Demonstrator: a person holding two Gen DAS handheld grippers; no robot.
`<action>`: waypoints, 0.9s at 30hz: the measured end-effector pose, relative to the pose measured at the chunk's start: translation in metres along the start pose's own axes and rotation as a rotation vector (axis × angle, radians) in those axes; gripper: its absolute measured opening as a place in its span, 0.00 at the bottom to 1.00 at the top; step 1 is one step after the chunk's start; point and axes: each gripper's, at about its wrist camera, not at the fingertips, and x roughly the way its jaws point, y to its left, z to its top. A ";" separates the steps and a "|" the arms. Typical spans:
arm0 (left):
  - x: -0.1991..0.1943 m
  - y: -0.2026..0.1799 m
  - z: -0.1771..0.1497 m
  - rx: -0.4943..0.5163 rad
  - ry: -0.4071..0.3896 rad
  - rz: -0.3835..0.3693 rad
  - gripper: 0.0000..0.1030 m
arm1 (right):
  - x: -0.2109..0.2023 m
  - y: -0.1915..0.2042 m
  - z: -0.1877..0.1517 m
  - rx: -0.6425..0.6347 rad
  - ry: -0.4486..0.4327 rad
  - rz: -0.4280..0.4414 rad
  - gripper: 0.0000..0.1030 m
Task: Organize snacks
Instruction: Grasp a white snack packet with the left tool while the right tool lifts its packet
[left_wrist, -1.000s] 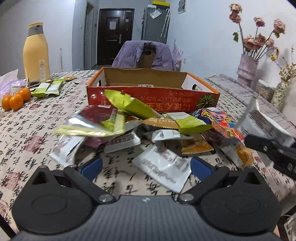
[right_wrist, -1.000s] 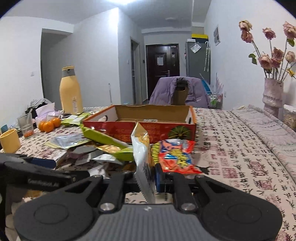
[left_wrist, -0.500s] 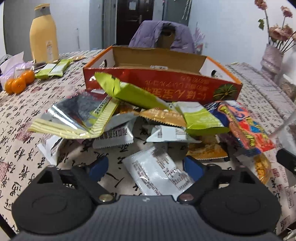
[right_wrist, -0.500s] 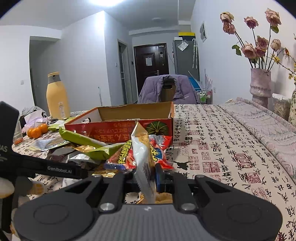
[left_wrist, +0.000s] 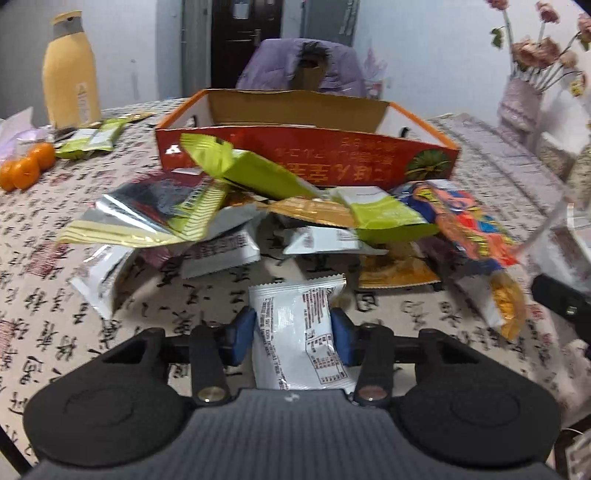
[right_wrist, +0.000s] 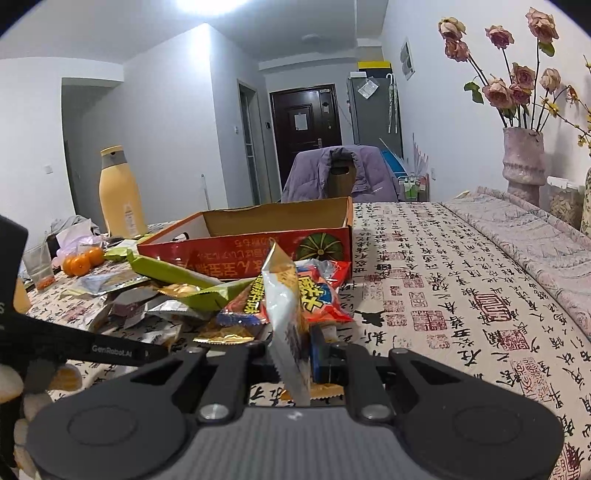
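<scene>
Both grippers are closed on snack packets: the left gripper (left_wrist: 293, 332) pinches a white packet (left_wrist: 297, 332) printed with red and black text, its blue pads pressing the packet's two sides, and the right gripper (right_wrist: 295, 354) clamps a thin silvery packet (right_wrist: 286, 314) standing on edge between narrow jaws. Largest on the table (right_wrist: 461, 280), under a calligraphy-print cloth, is one open cardboard box (left_wrist: 306, 147) with red outer walls and orange rims, standing just behind the heap; its inside shows bare brown card in both views. One yellow bottle (left_wrist: 70, 70) stands at the far left, and one vase (right_wrist: 522, 162) of dried roses at the far right. Between box and grippers lies a loose pile (left_wrist: 258, 214) of overlapping packets, roughly a dozen, too tangled to count exactly: two lime-green, one silver-and-yellow, one bright red-and-blue, one orange and several white. To the right of the pile the cloth runs bare towards the far edge. Three small oranges (left_wrist: 26, 170) cluster at the left, near two green packets (left_wrist: 92, 138).
</scene>
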 end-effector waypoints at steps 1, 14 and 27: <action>-0.001 -0.001 -0.001 0.006 -0.005 0.000 0.43 | -0.001 0.000 0.000 -0.001 -0.001 0.000 0.13; -0.048 -0.005 0.005 0.071 -0.135 -0.065 0.42 | -0.010 0.013 0.010 -0.026 -0.033 0.005 0.13; -0.068 -0.002 0.078 0.045 -0.264 -0.101 0.43 | 0.011 0.027 0.062 -0.059 -0.097 0.019 0.13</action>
